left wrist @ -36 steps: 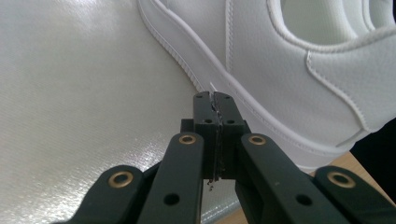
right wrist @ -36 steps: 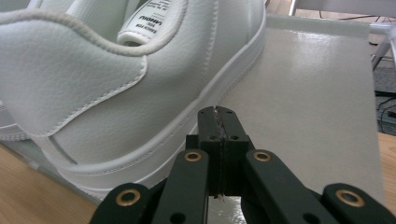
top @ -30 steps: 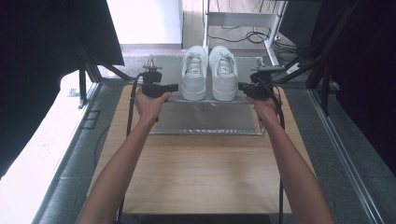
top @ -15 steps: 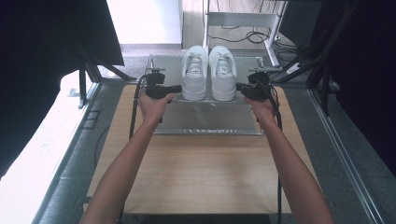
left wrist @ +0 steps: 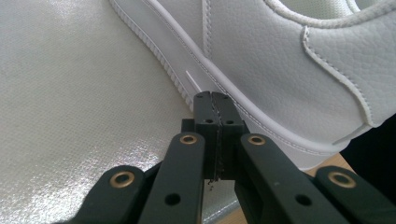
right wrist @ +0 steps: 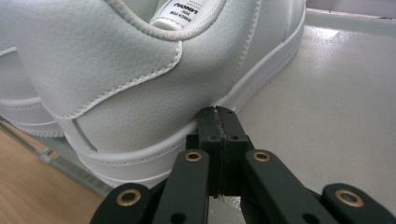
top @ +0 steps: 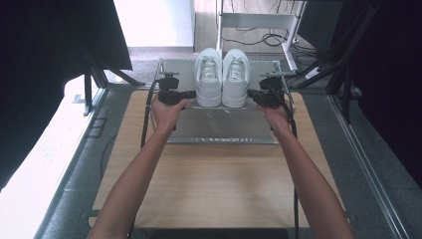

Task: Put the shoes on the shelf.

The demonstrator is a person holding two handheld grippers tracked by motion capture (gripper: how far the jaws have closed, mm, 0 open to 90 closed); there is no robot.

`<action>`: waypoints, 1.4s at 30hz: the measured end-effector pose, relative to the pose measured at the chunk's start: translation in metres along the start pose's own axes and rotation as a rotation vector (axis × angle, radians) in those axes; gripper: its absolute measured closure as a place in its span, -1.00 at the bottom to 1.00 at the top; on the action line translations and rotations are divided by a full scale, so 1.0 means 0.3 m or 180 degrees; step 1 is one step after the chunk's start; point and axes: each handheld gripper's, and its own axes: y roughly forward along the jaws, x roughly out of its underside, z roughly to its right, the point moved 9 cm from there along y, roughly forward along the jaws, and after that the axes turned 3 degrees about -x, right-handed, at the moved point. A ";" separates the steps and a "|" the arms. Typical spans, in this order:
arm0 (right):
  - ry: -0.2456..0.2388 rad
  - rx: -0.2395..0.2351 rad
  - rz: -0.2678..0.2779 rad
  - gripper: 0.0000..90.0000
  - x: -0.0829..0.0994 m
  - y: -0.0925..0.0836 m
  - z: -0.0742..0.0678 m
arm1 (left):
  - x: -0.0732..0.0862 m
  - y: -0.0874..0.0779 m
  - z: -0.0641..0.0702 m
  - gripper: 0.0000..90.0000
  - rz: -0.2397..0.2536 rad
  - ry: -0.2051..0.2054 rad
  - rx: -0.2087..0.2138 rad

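Two white sneakers stand side by side, toes pointing away from me, at the far end of a silver mat. My left gripper lies level at the outer side of the left shoe. In the left gripper view its jaws are shut, and the gripper has its tips against the sole edge of that shoe, with nothing between them. My right gripper mirrors it at the outer side of the right shoe. This gripper is also shut and empty, tips touching the sole near the heel of its shoe.
The mat sits on a wooden table inside a metal frame. Black stands and cables flank the table on both sides. A white shelf unit with cables stands behind the shoes.
The right gripper has crept slightly inward toward the right shoe. The left gripper and the shoes have stayed where they were.
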 end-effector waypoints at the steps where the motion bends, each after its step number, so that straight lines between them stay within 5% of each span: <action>1: -0.0004 -0.0002 0.0005 1.00 0.001 0.000 0.000 | 0.001 0.000 0.000 1.00 0.0010 0.0010 0.0001; 6: 0.0113 -0.0138 0.0109 0.87 0.005 -0.009 0.010 | 0.004 -0.010 -0.020 0.72 0.0109 0.0025 -0.0022; 9: 0.0192 -0.0194 0.0198 0.70 0.000 -0.023 0.018 | -0.011 -0.031 -0.041 0.58 0.0281 0.0089 -0.0156; 14: -0.0095 -0.0003 0.0209 0.41 -0.003 -0.050 0.012 | -0.022 -0.064 -0.045 0.34 0.0370 0.0092 -0.0083; 22: -0.0282 -0.0013 0.0475 0.31 0.011 -0.128 -0.019 | 0.014 -0.131 -0.026 0.11 0.0294 0.0291 0.0041; 28: -0.0251 -0.0205 0.0614 0.31 0.072 -0.189 -0.042 | 0.080 -0.201 -0.031 0.06 0.0457 0.0303 0.0127; 33: -0.0199 -0.0334 0.0716 0.30 0.187 -0.230 -0.075 | 0.177 -0.245 -0.050 0.07 0.0616 0.0221 0.0099; 42: -0.0168 -0.0433 0.0732 0.28 0.378 -0.276 -0.110 | 0.377 -0.289 -0.070 0.07 0.0553 0.0302 0.0104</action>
